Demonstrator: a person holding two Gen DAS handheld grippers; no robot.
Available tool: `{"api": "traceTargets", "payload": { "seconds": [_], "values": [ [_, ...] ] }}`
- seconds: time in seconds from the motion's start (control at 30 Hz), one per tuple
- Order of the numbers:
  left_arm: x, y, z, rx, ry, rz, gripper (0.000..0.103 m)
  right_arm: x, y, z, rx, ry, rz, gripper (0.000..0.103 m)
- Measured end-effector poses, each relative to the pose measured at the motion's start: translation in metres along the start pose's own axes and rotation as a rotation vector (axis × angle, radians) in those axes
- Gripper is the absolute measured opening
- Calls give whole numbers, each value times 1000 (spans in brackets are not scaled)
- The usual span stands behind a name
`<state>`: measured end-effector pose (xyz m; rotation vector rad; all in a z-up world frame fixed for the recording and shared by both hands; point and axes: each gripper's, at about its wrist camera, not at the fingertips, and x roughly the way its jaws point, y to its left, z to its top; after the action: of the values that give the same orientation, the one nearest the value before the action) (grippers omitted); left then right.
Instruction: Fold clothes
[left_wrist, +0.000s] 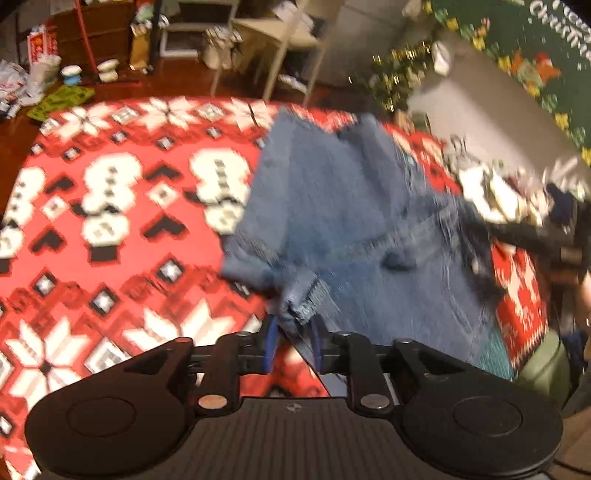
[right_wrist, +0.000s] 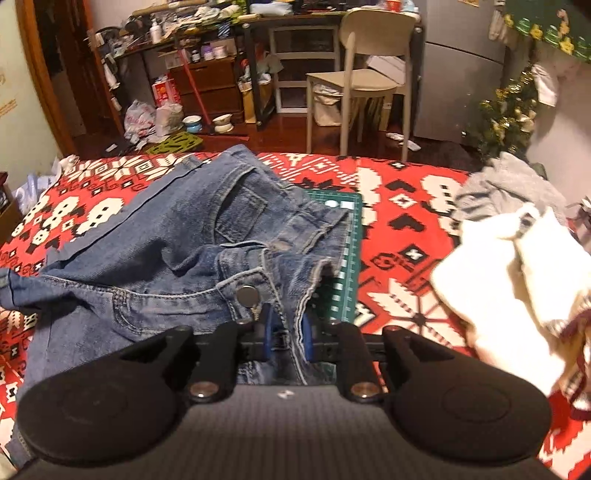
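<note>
Faded blue denim jeans (right_wrist: 177, 251) on red-and-white knitted-pattern blanket (left_wrist: 110, 221). Left gripper (left_wrist: 293, 341) clamped on a denim edge; cloth runs ahead and right of its fingers. Right gripper (right_wrist: 286, 338) clamped on the waistband by the metal button (right_wrist: 246, 295); legs run ahead-left. Only the right view shows green cutting mat (right_wrist: 347, 258) and cream garment (right_wrist: 517, 273). Left view blurred.

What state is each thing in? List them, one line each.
jeans: rumpled, not yet folded, gripped at two spots
left gripper: shut on jeans
right gripper: shut on jeans, at the fly below the button
white garment: crumpled, unfolded
grey garment: crumpled heap
</note>
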<state>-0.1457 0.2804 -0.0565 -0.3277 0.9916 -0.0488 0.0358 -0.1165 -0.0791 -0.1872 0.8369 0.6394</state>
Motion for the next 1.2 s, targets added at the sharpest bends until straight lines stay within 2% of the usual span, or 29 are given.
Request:
{"api": "traceTargets", "payload": {
  "seconds": [0.13, 0.3, 0.37, 0.6, 0.87, 0.93, 1.03, 1.07, 1.13, 1.2],
  "values": [
    [3, 7, 23, 10, -63, 29, 28, -11, -7, -10, 35, 19, -4, 20],
    [45, 7, 42, 44, -37, 40, 35, -21, -7, -21, 57, 43, -3, 27],
    [62, 7, 49, 58, -26, 44, 41, -25, -8, -25, 67, 52, -2, 29],
    [104, 7, 55, 90, 42, 62, 43, -30, -13, -41, 117, 99, 16, 31],
    [107, 6, 56, 79, 53, 62, 43, -37, -21, -58, 145, 137, 5, 36],
    [107, 5, 57, 76, 55, 62, 42, -37, -21, -61, 147, 146, 5, 37],
    [109, 1, 57, 87, 55, 77, 33, -35, -16, -65, 115, 154, -4, 42],
    [109, -3, 55, 107, 48, 102, 21, -35, -14, -66, 100, 156, -6, 44],
    [106, -5, 52, 123, 30, 142, 6, -33, -11, -67, 78, 159, -17, 48],
    [99, -5, 52, 112, 15, 148, 2, -33, -11, -68, 70, 158, -45, 54]
  ]
}}
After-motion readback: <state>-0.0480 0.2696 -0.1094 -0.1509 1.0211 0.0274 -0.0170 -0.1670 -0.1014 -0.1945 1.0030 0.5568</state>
